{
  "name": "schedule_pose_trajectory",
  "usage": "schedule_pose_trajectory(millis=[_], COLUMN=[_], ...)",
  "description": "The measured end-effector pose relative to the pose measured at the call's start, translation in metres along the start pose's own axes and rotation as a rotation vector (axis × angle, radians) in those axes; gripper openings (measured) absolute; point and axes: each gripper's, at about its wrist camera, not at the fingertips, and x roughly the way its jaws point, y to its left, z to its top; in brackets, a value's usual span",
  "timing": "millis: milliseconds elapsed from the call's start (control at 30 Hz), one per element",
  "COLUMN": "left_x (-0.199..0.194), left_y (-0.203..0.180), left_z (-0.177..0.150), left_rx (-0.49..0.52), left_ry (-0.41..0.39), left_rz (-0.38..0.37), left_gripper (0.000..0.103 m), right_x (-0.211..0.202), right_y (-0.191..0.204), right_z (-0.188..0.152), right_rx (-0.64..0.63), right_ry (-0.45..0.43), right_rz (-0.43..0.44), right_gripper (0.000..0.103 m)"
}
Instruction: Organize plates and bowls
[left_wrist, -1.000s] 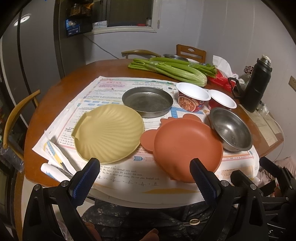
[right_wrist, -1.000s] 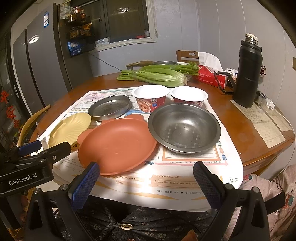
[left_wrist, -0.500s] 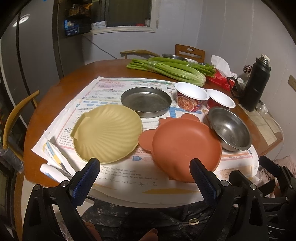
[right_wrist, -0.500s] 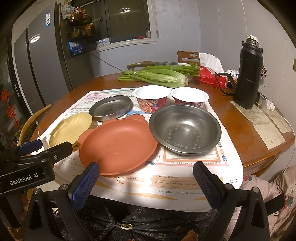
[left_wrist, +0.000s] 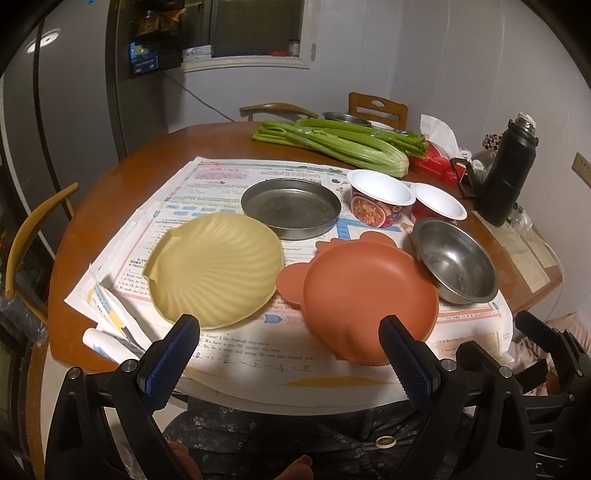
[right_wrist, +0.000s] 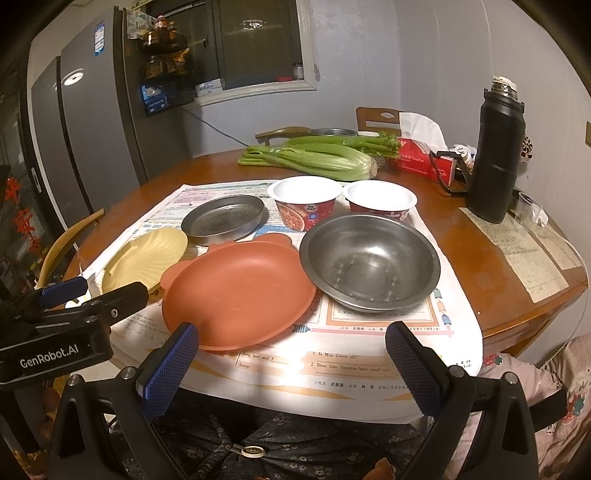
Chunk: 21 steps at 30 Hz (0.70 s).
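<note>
On the newspaper lie a yellow shell-shaped plate (left_wrist: 216, 271) (right_wrist: 146, 260), an orange bear-shaped plate (left_wrist: 364, 299) (right_wrist: 236, 291), a flat steel pan (left_wrist: 291, 206) (right_wrist: 223, 219), a steel bowl (left_wrist: 456, 269) (right_wrist: 369, 262) and two white-rimmed red paper bowls (left_wrist: 380, 203) (right_wrist: 306, 201). My left gripper (left_wrist: 290, 358) is open and empty, held before the table's near edge, short of the plates. My right gripper (right_wrist: 291, 365) is open and empty, short of the orange plate and steel bowl.
Celery (left_wrist: 332, 146) (right_wrist: 314, 157), a red tissue box (right_wrist: 421, 162) and a black flask (left_wrist: 508, 173) (right_wrist: 496, 155) stand at the back and right. Papers (right_wrist: 535, 243) lie at the right edge. Wooden chairs (left_wrist: 29, 236) stand around the round table (left_wrist: 110, 192).
Both grippers have crept slightly toward the table; the dishes have not moved.
</note>
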Motion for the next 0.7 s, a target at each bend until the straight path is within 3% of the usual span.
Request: schedule_pose_trajectory(millis=[433,700], left_x=[-0.008,-0.010], left_y=[0.032,0.064], left_z=[0.010,0.014], left_rx=[-0.076,-0.140], left_ry=[-0.029,-0.036], left_rz=[0.017,0.057], left_gripper=[0.098,0.098], right_x=[0.000,0.002], right_y=[0.018,0.042], right_z=[0.007,0.030], right_rx=[-0.061,-0.133], right_ry=[-0.009,-0.037], right_rz=[0.022,0.085], right_gripper=[0.103,0.103])
